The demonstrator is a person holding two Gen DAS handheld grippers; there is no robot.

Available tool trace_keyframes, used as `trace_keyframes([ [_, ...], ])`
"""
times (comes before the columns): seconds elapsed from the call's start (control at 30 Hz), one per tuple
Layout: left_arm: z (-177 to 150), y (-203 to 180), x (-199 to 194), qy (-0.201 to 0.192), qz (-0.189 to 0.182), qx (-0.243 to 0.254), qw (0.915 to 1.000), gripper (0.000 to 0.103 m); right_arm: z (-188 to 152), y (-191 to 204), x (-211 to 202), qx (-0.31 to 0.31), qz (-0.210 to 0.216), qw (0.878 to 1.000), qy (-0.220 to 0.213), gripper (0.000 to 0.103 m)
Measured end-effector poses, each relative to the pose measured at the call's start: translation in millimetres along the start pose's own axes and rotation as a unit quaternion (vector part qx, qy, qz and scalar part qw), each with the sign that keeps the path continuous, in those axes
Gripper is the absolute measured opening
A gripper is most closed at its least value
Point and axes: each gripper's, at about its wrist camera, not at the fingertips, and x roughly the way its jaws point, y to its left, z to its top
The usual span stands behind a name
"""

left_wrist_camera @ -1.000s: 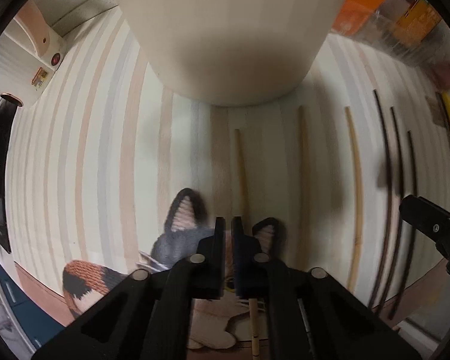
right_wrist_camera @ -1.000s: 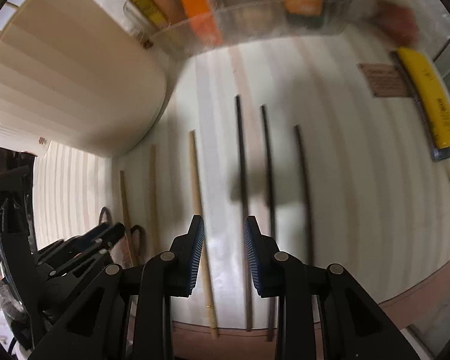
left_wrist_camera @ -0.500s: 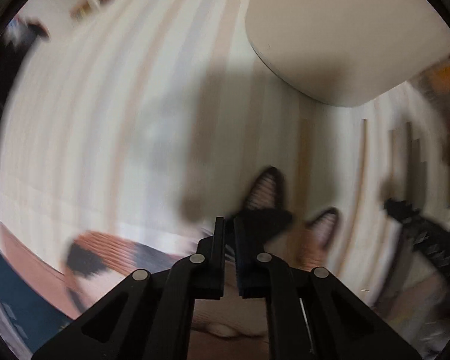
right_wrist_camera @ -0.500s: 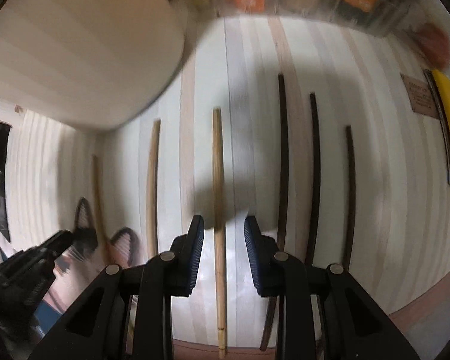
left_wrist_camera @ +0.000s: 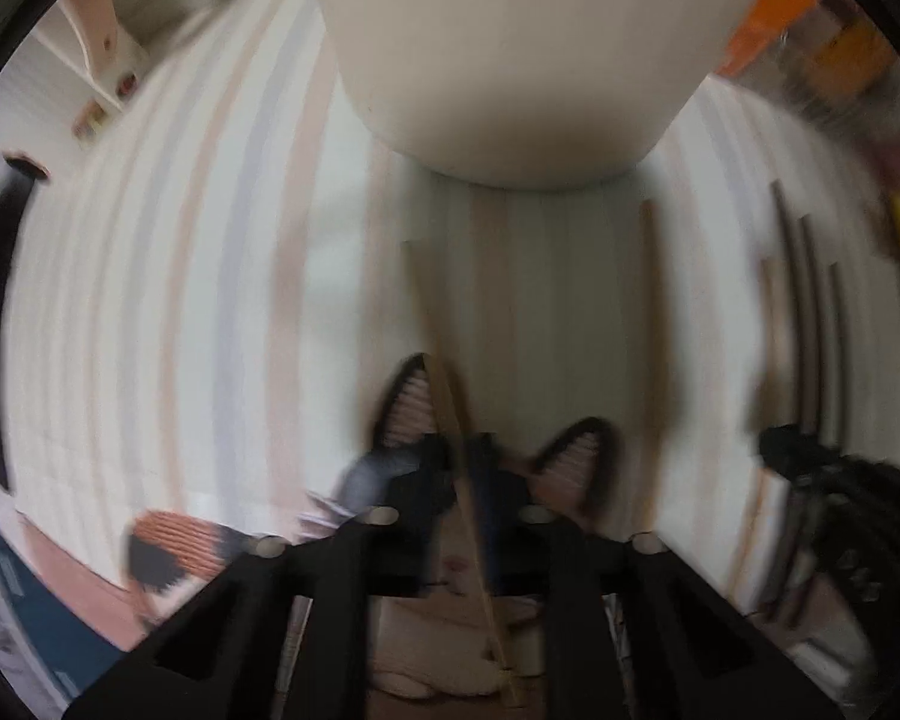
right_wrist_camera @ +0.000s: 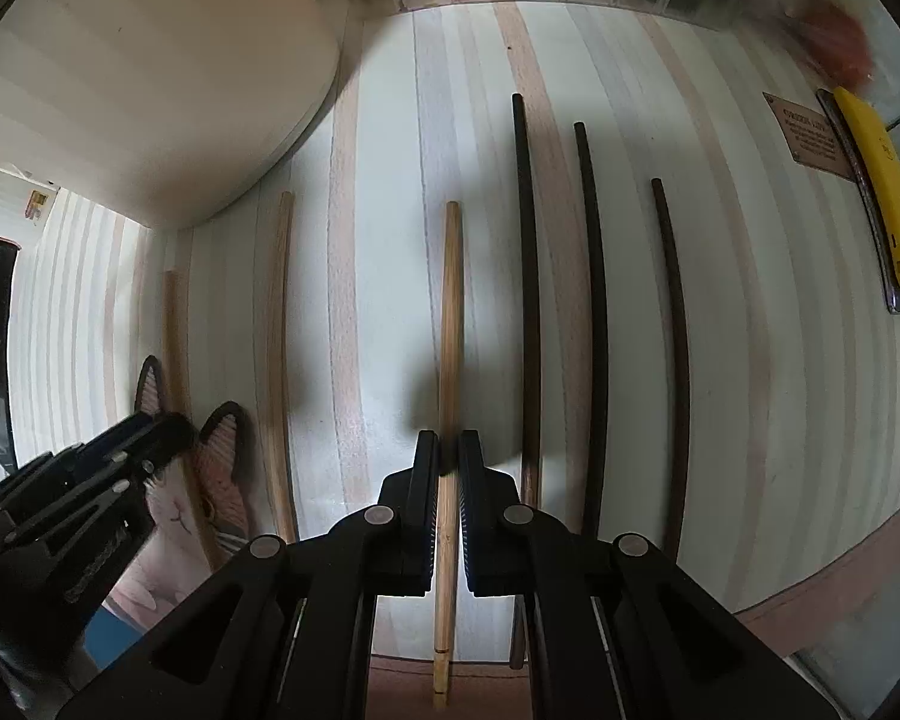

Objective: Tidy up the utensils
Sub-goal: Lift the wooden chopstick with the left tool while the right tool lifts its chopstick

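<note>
A light bamboo chopstick [right_wrist_camera: 450,324] is clamped between the closed jaws of the right gripper [right_wrist_camera: 448,468], lying on the striped table [right_wrist_camera: 750,360] with three dark chopsticks [right_wrist_camera: 594,300] just beside it. Another bamboo chopstick [left_wrist_camera: 450,414] is pinched, tilted, in the left gripper [left_wrist_camera: 463,468], over a cat-shaped mat [left_wrist_camera: 576,462] near a large cream container [left_wrist_camera: 510,60].

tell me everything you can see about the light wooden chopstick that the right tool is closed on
The light chopstick is a slim, round stick of pale tan wood or bamboo with a fine grain and a thin dark ring near its close end. It points straight away from the camera over the striped tabletop, between another pale stick and three dark ones. The right tool is shut on its lower half, both pads pressing its sides.
</note>
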Motion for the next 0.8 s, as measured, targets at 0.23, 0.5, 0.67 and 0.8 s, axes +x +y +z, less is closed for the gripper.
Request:
trace_keyframes([
  [0.23, -5, 30, 2, 0.005, 0.028, -0.012, 0.9995, 0.005, -2, 15, 6, -0.024, -0.021, 0.999, 0.000, 0.007],
  [0.5, -2, 42, 17, 0.004, 0.019, -0.017, 0.9997, 0.005, 2, 38, 16, -0.058, -0.033, 0.997, 0.026, 0.007],
  [0.67, -6, 30, 27, 0.003, 0.015, -0.024, 0.9996, 0.005, 8, 45, 21, -0.059, -0.041, 0.997, 0.037, 0.009],
  [0.8, -3, 34, 29, 0.002, 0.013, -0.028, 0.9995, 0.005, 12, 54, 25, -0.064, -0.050, 0.996, 0.042, 0.009],
])
